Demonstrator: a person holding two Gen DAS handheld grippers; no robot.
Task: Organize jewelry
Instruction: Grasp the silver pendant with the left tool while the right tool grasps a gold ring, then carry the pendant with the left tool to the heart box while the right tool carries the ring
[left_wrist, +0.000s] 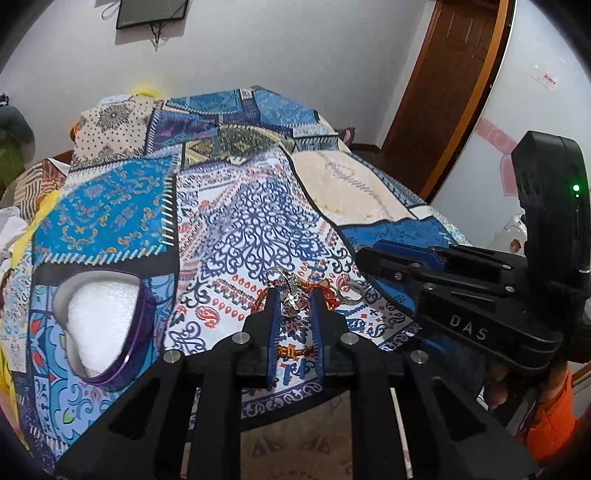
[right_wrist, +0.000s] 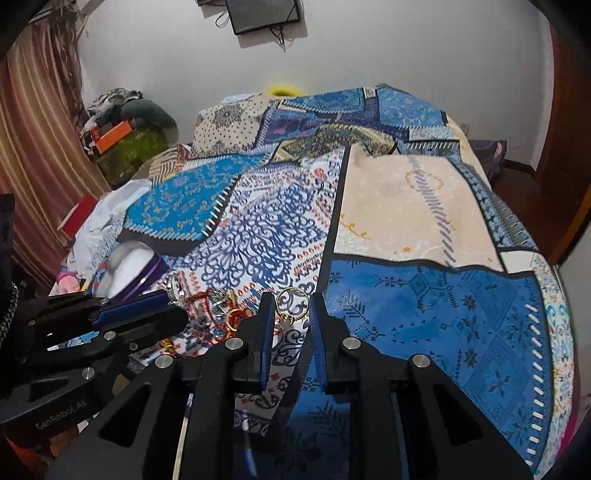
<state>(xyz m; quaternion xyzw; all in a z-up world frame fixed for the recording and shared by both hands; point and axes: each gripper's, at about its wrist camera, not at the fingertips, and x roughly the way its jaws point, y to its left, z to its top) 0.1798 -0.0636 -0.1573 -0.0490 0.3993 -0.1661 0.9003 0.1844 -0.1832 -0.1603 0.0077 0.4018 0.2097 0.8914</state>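
Observation:
My left gripper (left_wrist: 293, 295) is closed around a silver ring (left_wrist: 290, 291) and holds it just above the patterned bedspread (left_wrist: 240, 206). A red-orange cord bracelet (left_wrist: 295, 350) and another silver ring (left_wrist: 347, 293) lie beneath and beside it. My right gripper (right_wrist: 292, 301) holds a gold ring (right_wrist: 291, 304) between its fingers. The left gripper also shows in the right wrist view (right_wrist: 173, 306), with the silver ring (right_wrist: 175, 290) at its tips. A heart-shaped purple jewelry box (left_wrist: 99, 321) with white padding lies open at the left; it also shows in the right wrist view (right_wrist: 133, 273).
More gold and silver pieces (right_wrist: 229, 310) lie with red cord between the two grippers. The bed's near edge runs just below the grippers. A wooden door (left_wrist: 443, 92) stands at the right, clutter (right_wrist: 122, 129) at the far left by the curtain.

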